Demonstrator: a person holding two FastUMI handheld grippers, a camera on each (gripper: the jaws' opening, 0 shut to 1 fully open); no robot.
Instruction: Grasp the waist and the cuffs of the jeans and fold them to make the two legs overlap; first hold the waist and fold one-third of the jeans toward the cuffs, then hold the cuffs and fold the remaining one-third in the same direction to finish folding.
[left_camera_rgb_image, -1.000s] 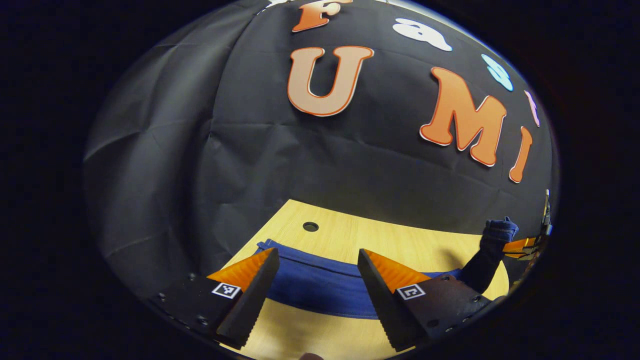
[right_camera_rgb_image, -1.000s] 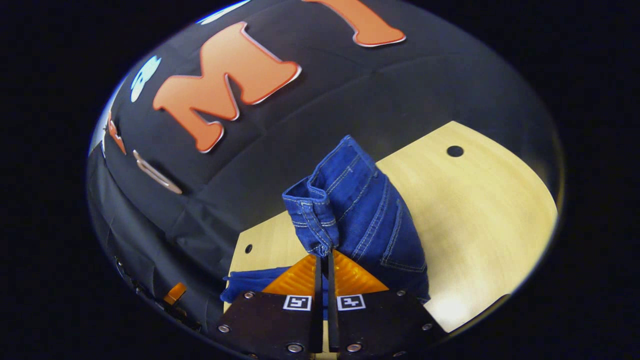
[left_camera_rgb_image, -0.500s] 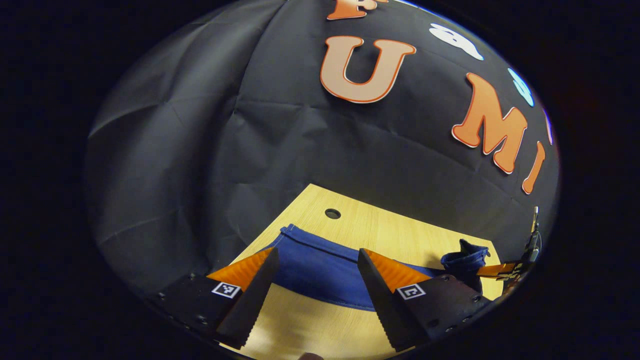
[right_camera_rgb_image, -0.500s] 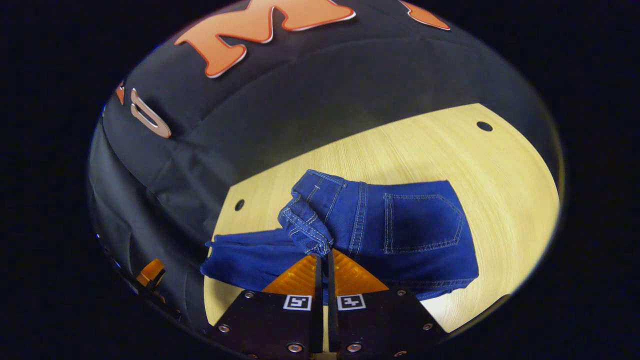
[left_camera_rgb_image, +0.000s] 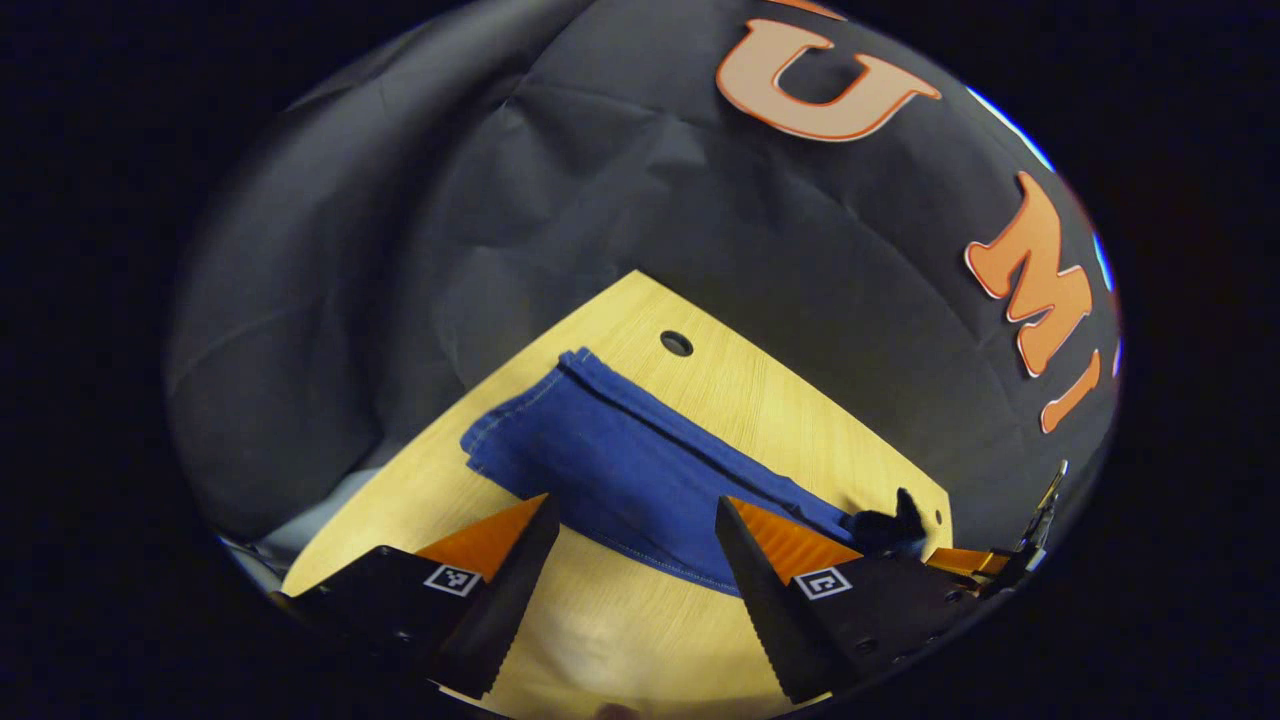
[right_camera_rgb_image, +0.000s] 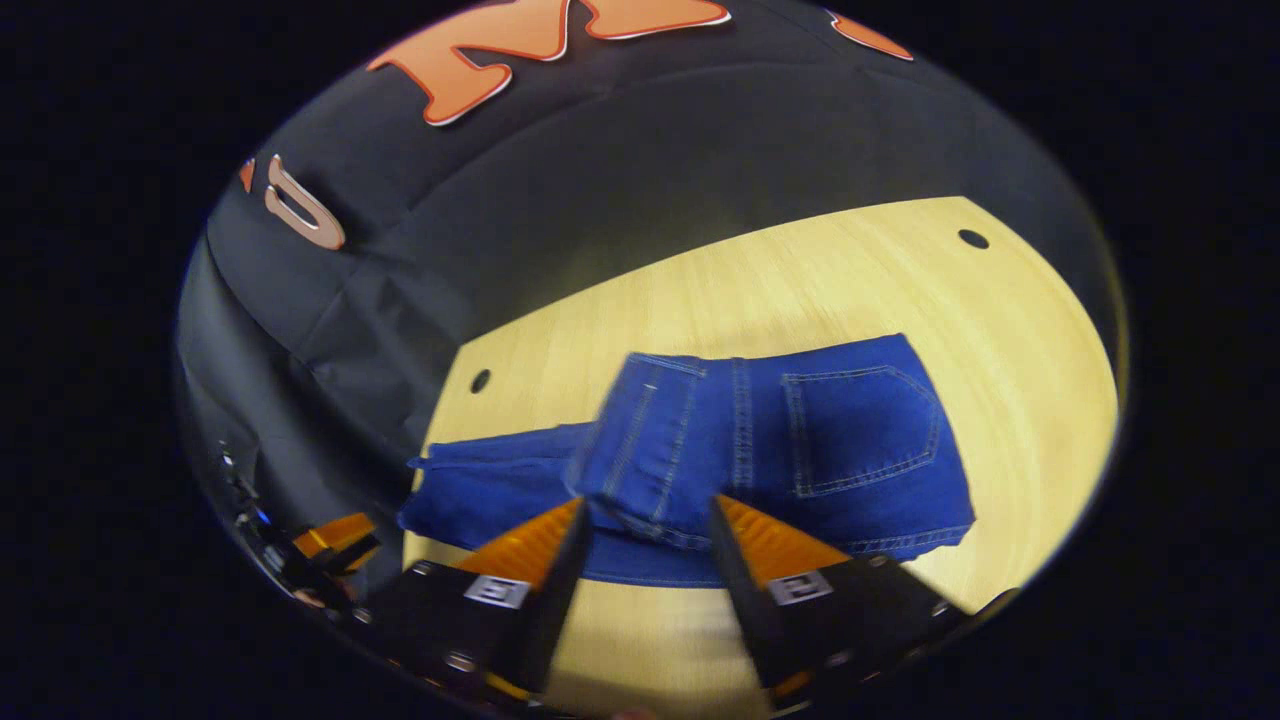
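Waist third is lying folded; I am turning to the cuffs.

I am holding my right tool (right_camera_rgb_image: 640, 530) spread open and empty just above the folded waist (right_camera_rgb_image: 770, 440) of the jeans (right_camera_rgb_image: 700, 460) on the counter (right_camera_rgb_image: 1000, 330). My left tool (left_camera_rgb_image: 632, 545) is hanging wide open, gripping nothing, near the cuffs (left_camera_rgb_image: 520, 430). Next, I judge, calls for pinching both cuffs and carrying them over the waist.
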